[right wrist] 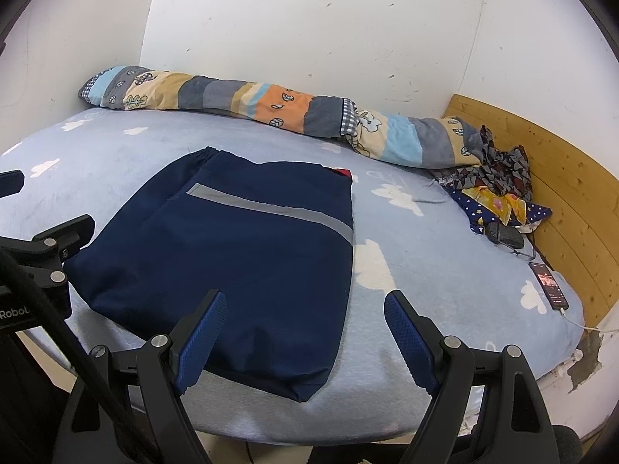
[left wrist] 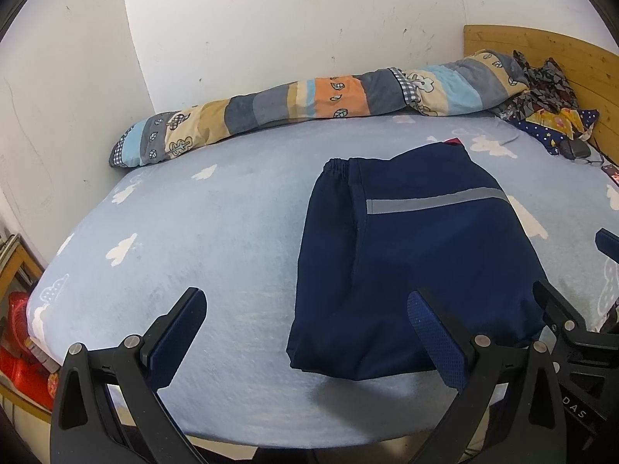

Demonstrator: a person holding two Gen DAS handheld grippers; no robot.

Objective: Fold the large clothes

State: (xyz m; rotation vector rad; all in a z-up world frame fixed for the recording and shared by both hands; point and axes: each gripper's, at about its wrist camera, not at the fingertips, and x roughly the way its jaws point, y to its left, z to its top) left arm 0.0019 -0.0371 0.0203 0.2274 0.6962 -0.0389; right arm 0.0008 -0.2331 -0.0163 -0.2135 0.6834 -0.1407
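Note:
A navy garment with a grey reflective stripe and an elastic hem lies folded into a flat rectangle on the light blue cloud-print sheet, close to the bed's front edge. My left gripper is open just above the front edge; its right finger hovers over the garment's near left corner, its left finger over bare sheet. My right gripper is open too, its fingers straddling the garment's near right corner. Neither holds any cloth. Each gripper shows at the edge of the other's view, the right gripper and the left gripper.
A rolled patchwork quilt lies along the white wall. By the wooden headboard sit a pile of patterned clothes, a dark object and a phone on a cable. Red items stand beside the bed's left edge.

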